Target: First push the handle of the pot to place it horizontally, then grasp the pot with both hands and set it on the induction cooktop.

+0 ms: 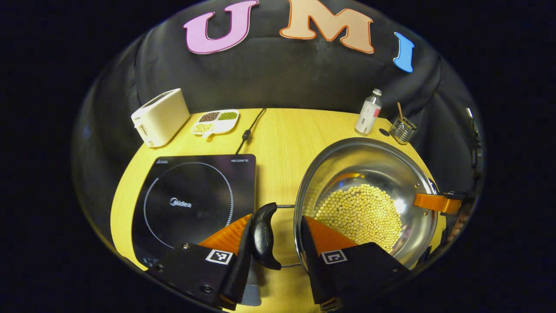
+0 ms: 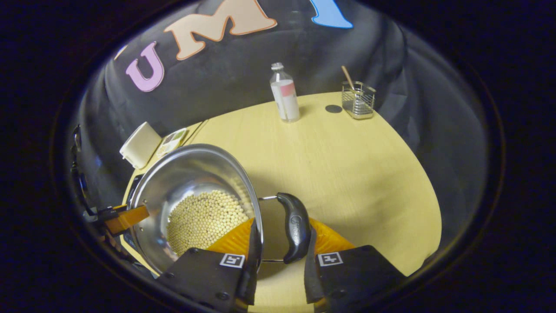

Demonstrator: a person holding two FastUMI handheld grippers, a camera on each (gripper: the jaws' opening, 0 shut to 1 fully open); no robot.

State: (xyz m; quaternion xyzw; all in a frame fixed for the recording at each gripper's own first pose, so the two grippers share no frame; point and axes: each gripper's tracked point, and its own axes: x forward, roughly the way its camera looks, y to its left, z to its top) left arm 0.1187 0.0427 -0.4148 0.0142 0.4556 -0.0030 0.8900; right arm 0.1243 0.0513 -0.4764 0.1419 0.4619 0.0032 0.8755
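On the yellow wooden table [image 1: 282,143], a shiny steel pot [image 1: 369,165] of pale beans sits right of the glossy black cooktop [image 1: 195,195]. Each hand-held gripper, left [image 1: 276,237] and right [image 2: 278,243], is partly open, straddling a curved black handle [image 1: 264,237] and the rim without clamping.

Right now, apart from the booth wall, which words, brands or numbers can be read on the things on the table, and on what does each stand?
"Midea": printed at the centre of the induction cooktop.
Small print at the cooktop's far corners: too small to read.
Embossed mark on the pot handle: too blurred.
Label on the bottle: unreadable.
Mark on the toaster: too small.
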